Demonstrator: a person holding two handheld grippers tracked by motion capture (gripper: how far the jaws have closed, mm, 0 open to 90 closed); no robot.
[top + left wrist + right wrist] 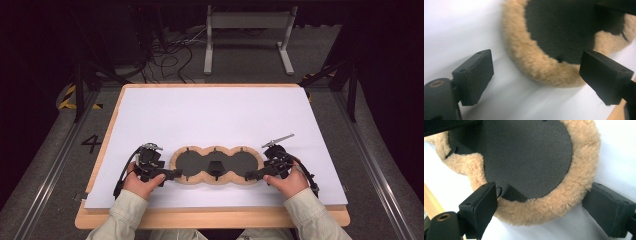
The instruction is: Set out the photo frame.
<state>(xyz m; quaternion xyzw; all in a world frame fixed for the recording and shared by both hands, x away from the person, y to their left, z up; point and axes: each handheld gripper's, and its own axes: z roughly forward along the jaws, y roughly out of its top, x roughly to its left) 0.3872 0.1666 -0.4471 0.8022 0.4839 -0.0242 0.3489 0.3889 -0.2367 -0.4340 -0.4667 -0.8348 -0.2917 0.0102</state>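
Observation:
A three-lobed pad with a tan fleece rim and black inner faces lies flat on the white sheet, near the front. My left gripper is at its left end, and in the left gripper view the left gripper stands open, jaws wide to either side of the fleece rim without pressing it. My right gripper is at the right end. In the right gripper view the right gripper is open too, the rim lying between its pads, one pad close to a small black strap tab.
The white sheet covers a wooden tabletop whose front edge shows below the hands. Beyond the table stands a grey metal frame, with cables on the floor. The far half of the sheet is bare.

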